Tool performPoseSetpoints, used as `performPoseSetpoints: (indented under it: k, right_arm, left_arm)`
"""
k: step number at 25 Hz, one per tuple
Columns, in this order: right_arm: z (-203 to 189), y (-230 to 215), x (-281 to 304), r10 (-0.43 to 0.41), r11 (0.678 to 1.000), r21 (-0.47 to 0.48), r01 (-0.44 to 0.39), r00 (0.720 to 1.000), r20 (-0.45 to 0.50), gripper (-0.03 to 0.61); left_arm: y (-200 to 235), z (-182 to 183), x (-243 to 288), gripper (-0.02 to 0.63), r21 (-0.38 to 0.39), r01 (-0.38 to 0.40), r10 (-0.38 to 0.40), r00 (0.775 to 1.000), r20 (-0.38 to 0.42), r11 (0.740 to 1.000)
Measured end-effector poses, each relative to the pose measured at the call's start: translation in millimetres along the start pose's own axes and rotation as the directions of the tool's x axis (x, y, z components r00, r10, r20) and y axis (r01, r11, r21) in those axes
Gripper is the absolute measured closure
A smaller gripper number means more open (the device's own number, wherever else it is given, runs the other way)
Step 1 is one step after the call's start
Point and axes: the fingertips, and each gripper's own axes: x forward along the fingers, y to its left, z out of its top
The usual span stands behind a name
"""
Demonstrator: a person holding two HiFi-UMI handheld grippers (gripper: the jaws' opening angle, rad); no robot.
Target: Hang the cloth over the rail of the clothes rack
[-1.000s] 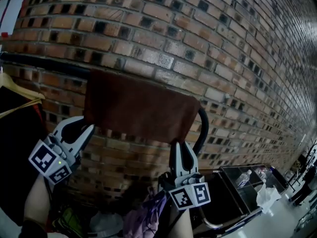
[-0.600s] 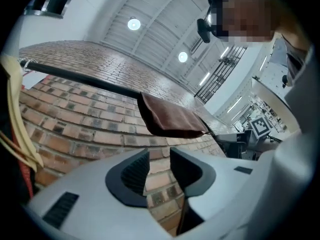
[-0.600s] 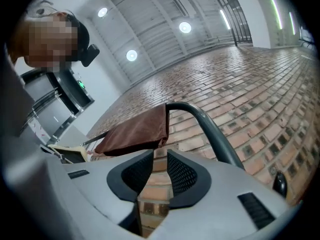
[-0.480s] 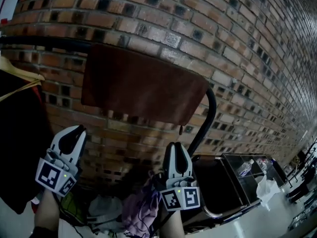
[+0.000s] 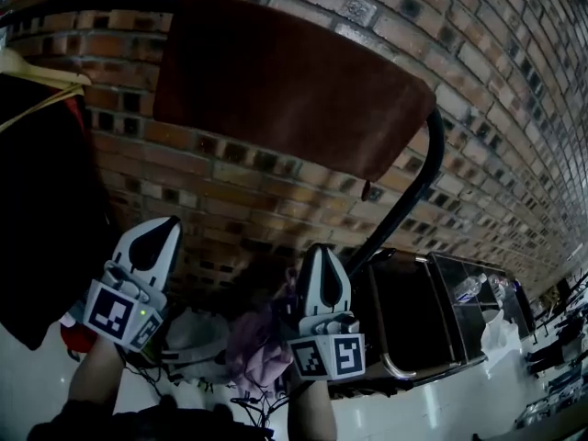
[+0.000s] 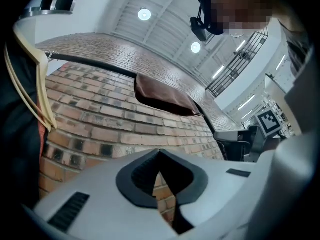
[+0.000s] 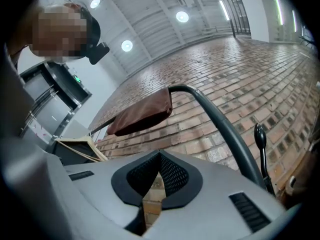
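Note:
The brown cloth (image 5: 285, 90) hangs draped over the black rail (image 5: 83, 1) of the clothes rack, in front of a brick wall; it also shows in the left gripper view as cloth (image 6: 165, 96) and in the right gripper view as cloth (image 7: 142, 114). Both grippers sit well below its lower edge, apart from it. My left gripper (image 5: 158, 237) has just been closing and is now shut with nothing between its jaws, the tips meeting at left gripper (image 6: 159, 156). My right gripper (image 5: 318, 257) is shut and empty too, seen as right gripper (image 7: 159, 156).
The rail's right end bends down as a black post (image 5: 413, 191). A wooden hanger (image 5: 37, 72) with a dark garment (image 5: 37, 209) hangs at the left. A heap of clothes (image 5: 257, 347) lies below the grippers. A dark cart with glass (image 5: 432, 310) stands at the right.
Both grippers have dropped away from the cloth's lower edge. The left gripper's jaws, open a second ago, have closed. The cloth stays on the rail.

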Motion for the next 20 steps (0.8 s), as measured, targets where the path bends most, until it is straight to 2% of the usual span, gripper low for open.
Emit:
performPoseSetpoints:
  k: [4, 8, 11, 14, 20]
  right_arm:
    - [-23, 10, -6, 0.034, 0.999, 0.034, -0.032, 0.998, -0.054, 0.574]
    - [-43, 18, -13, 0.059, 0.998, 0.028, -0.056, 0.992, -0.115, 0.574]
    - [-55, 22, -21, 0.06, 0.998, -0.019, -0.065, 0.983, -0.174, 0.572]
    - [-65, 23, -24, 0.058, 0.995, -0.065, -0.074, 0.975, -0.217, 0.572]
    - [-81, 27, -30, 0.077, 0.99, -0.097, -0.107, 0.958, -0.275, 0.571]
  left_arm:
    - [-25, -26, 5, 0.601, 0.054, 0.077, -0.072, 0.994, -0.084, 0.996]
    - [-36, -47, 6, 0.601, 0.01, 0.086, -0.084, 0.987, -0.14, 0.996]
    - [-39, -62, 3, 0.601, -0.022, 0.078, -0.08, 0.98, -0.182, 0.997]
    - [-41, -75, 0, 0.601, -0.038, 0.08, -0.087, 0.972, -0.217, 0.996]
    - [-50, -94, -2, 0.601, -0.063, 0.095, -0.109, 0.956, -0.272, 0.993]
